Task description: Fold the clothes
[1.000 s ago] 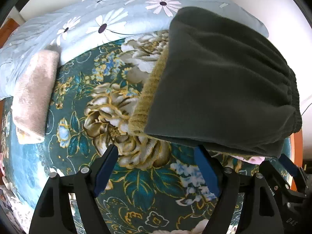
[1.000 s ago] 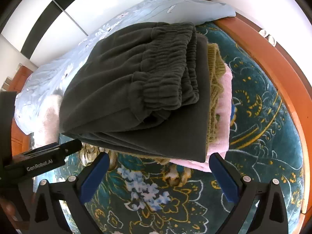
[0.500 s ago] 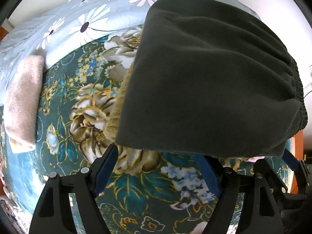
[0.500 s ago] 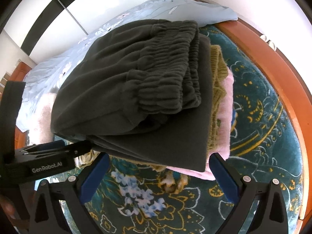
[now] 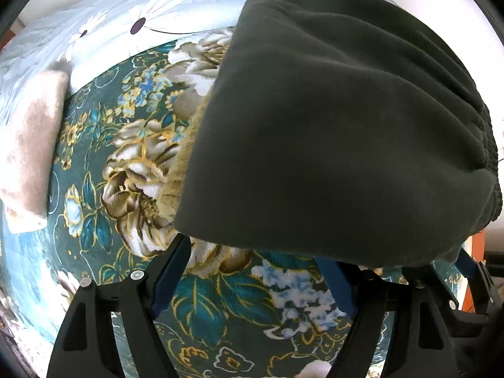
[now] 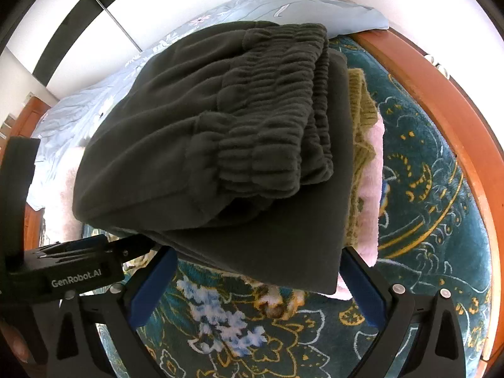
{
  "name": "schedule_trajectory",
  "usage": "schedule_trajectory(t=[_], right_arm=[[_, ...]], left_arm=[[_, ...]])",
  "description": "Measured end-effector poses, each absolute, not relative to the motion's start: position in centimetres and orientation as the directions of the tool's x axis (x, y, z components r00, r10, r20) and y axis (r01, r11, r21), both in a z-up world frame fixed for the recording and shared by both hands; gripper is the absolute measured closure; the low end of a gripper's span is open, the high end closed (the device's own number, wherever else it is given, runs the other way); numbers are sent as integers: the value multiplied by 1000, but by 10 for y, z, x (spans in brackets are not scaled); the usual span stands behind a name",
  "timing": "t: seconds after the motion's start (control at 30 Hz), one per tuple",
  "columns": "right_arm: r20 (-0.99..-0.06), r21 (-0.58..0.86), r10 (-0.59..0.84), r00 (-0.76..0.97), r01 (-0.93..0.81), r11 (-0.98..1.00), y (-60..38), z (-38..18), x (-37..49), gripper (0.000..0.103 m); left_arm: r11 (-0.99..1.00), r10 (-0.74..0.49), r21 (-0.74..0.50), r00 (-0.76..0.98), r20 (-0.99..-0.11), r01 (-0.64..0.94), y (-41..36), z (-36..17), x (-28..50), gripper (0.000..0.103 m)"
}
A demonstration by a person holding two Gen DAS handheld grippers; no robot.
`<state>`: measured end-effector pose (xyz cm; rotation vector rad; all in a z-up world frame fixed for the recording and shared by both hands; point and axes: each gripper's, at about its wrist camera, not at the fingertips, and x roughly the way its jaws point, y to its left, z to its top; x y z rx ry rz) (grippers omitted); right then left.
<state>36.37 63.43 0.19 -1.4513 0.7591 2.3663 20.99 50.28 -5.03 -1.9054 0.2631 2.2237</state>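
Clothes stack: folded dark grey fleece pants (image 6: 220, 145) on top, sitting on teal floral bedspread (image 6: 434, 208). Pants' elastic waistband and cuff bunched on top of the fold, facing R cam. Under pants: olive knit garment (image 6: 362, 116), then pink fluffy garment (image 6: 375, 163) at bottom. Both stick out past pants on the side toward the wooden bed frame (image 6: 447, 100). In L cam only a thin strip of olive knit shows at pants' left edge; pants (image 5: 340, 132) fill most of that view.

Left gripper (image 5: 256, 271): jaws spread wide, nothing between them. Sits at near edge of pants, low to bedspread (image 5: 104, 226). Left blue finger just at pants' corner; right finger tip goes under pants' overhang. Can't tell from this angle if it's touching fabric, prob very close.

Right gripper (image 6: 255, 271): also wide open, gripping nothing. Fingers straddle near edge of stack, left one at pants' near-left corner, right one beside pink layer, tips level w/ stack bottom. Contact not clear.

L gripper body w/ GenRobot.AI label visible in R cam, left of pants, so both tools are at the same near edge, side by side.

Other stuff rel. to pants: beige folded towel (image 5: 31, 145) well apart on the left, light blue daisy-print quilt (image 5: 151, 15) behind, running across far side of bed. Wardrobe w/ dark strips (image 6: 82, 19) beyond quilt.
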Motion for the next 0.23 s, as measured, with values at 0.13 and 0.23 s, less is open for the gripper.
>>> schedule_trajectory(t=[0.13,0.23], right_arm=[[-887,291,-41,-460,-489,-822,637,3,364,0],[-888,292,-41,-457,-493,-820,637,5,365,0]], left_arm=[[-964,34,6,-145,-989,-267,503,-50,209,22],[-962,34,7,-145,-989,-274,504,-48,209,22]])
